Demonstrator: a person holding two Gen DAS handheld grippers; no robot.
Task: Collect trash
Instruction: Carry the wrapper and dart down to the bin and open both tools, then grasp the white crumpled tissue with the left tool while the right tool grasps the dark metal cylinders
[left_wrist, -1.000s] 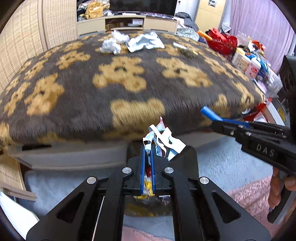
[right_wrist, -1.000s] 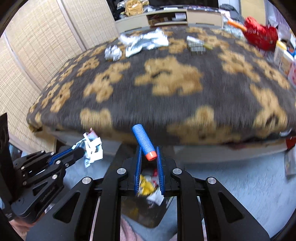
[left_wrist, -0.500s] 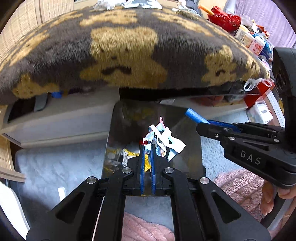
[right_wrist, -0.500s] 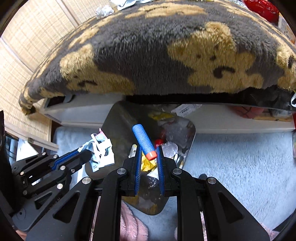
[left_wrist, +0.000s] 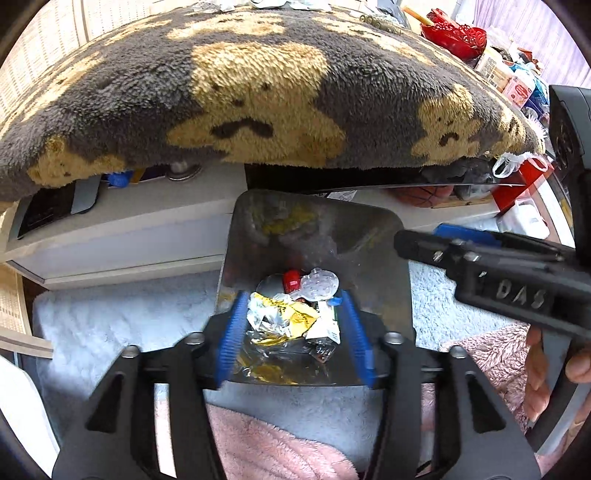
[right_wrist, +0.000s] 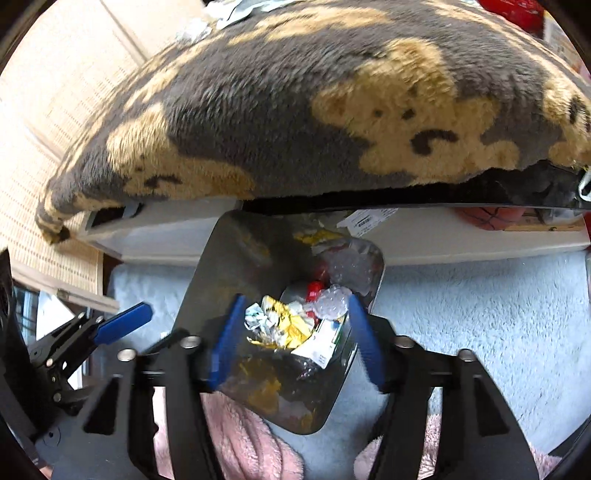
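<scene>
Metal bin (left_wrist: 384, 258) (one) sits below two just-opened, empty grippers.

The right gripper (right_wrist: 293, 338) hung over the metal bin (right_wrist: 236, 258), its jaws having just opened, empty, above crumpled wrappers (right_wrist: 282, 325).

Both grippers point steeply downward. The left gripper (left_wrist: 293, 332) has just been opening, its blue pads apart with nothing clamped between them. The right gripper (right_wrist: 295, 336) has likewise just been opening, nothing gripped. A hand (left_wrist: 554, 373) shows at four o'clock in the left view.
</scene>
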